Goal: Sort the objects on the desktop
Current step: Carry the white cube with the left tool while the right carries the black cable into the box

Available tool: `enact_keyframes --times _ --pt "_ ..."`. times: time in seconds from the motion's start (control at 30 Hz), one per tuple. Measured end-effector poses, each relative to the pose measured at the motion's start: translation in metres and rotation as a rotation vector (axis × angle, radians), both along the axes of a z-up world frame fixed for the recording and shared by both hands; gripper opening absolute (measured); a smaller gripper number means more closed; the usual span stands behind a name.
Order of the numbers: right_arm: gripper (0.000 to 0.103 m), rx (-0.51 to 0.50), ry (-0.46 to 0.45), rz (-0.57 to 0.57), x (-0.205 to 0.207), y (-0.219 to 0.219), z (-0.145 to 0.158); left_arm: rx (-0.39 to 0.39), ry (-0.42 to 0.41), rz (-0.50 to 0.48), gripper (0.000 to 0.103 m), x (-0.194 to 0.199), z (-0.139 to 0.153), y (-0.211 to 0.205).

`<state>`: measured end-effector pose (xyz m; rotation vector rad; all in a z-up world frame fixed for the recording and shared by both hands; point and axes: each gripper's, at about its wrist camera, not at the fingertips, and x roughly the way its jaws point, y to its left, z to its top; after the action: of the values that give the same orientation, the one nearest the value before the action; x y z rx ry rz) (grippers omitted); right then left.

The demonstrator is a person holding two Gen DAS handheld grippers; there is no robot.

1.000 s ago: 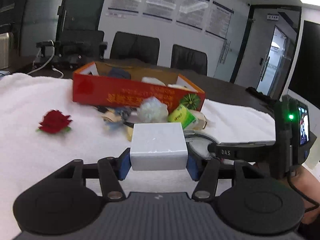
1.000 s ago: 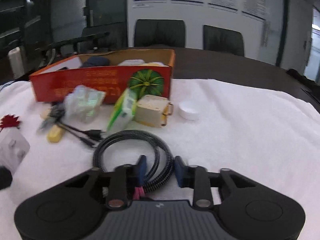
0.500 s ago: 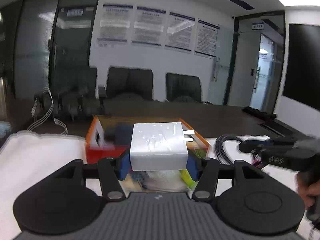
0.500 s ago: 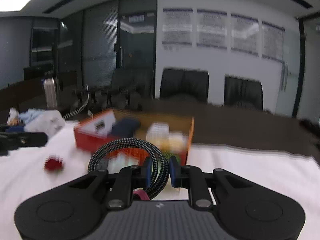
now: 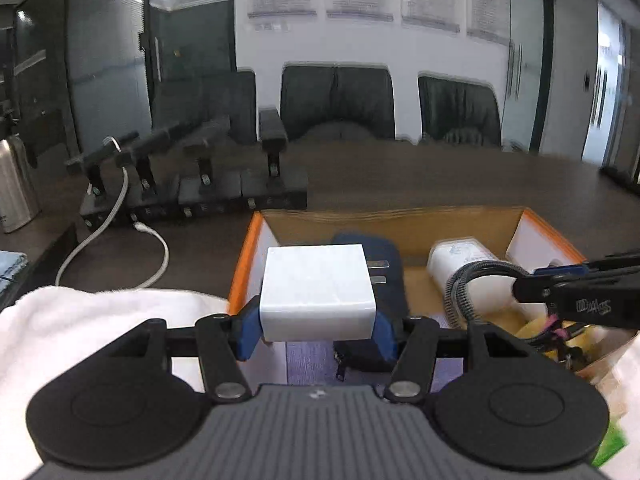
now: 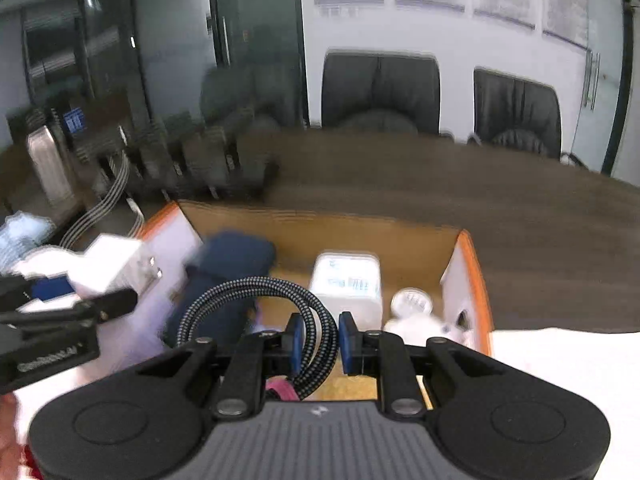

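Charger: a white plug block with 2 prongs is pinched between the blue pads of the left gripper, above the box's left end.
Cable: a braided black coil is clamped in the nearly closed right gripper, over the box interior.
Box: an orange cardboard box is seen holding a dark blue pouch and white containers.
Surface: a white towel is spread on a dark table.

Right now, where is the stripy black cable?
The coiled cable is pinched in the right claw, hanging over the open orange box, just right of the white charger held by the left claw.
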<state>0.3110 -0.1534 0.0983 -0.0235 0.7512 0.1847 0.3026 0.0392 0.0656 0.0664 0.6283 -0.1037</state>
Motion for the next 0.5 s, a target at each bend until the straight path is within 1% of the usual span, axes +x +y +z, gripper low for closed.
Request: enact_keyframes --times 0.1,0.17,0.2,0.23,0.27,0.33,0.37,0.4,0.43,0.47,0.5 --pt "0.018 -0.025 0.053 0.013 0.014 0.011 -0.024 0.022 0.075 0.028 0.057 0.014 -0.022 -0.001" --pt "0.018 -0.061 0.057 0.027 0.017 0.017 -0.033 0.057 0.04 0.031 0.057 0.011 -0.028 -0.004" --pt "0.018 -0.084 0.055 0.034 0.018 0.02 -0.035 0.066 0.039 0.025 0.058 0.011 -0.03 -0.005" --pt "0.019 -0.096 0.053 0.036 0.019 0.023 -0.035 0.067 0.045 0.014 0.064 0.01 -0.03 -0.004" --pt "0.02 -0.106 0.052 0.041 0.018 0.025 -0.037 0.058 0.056 -0.003 0.067 0.01 -0.029 -0.003" --pt "0.029 -0.116 0.077 0.055 0.018 0.03 -0.039 0.039 0.087 -0.054 0.081 0.013 -0.028 0.0" --pt "0.032 -0.118 0.104 0.065 0.021 0.03 -0.043 0.037 0.112 -0.071 0.083 0.012 -0.028 0.0" --pt "0.036 -0.113 0.139 0.072 0.025 0.029 -0.048 0.047 0.128 -0.082 0.085 0.009 -0.028 -0.003" --pt "0.037 -0.107 0.162 0.074 0.029 0.027 -0.05 0.063 0.147 -0.087 0.084 0.007 -0.029 -0.006" --pt "0.04 -0.098 0.16 0.066 0.028 0.024 -0.049 0.064 0.156 -0.068 0.082 0.003 -0.03 -0.008" --pt "0.045 -0.089 0.151 0.052 0.027 0.021 -0.047 0.06 0.165 -0.06 0.078 0.002 -0.03 -0.01"
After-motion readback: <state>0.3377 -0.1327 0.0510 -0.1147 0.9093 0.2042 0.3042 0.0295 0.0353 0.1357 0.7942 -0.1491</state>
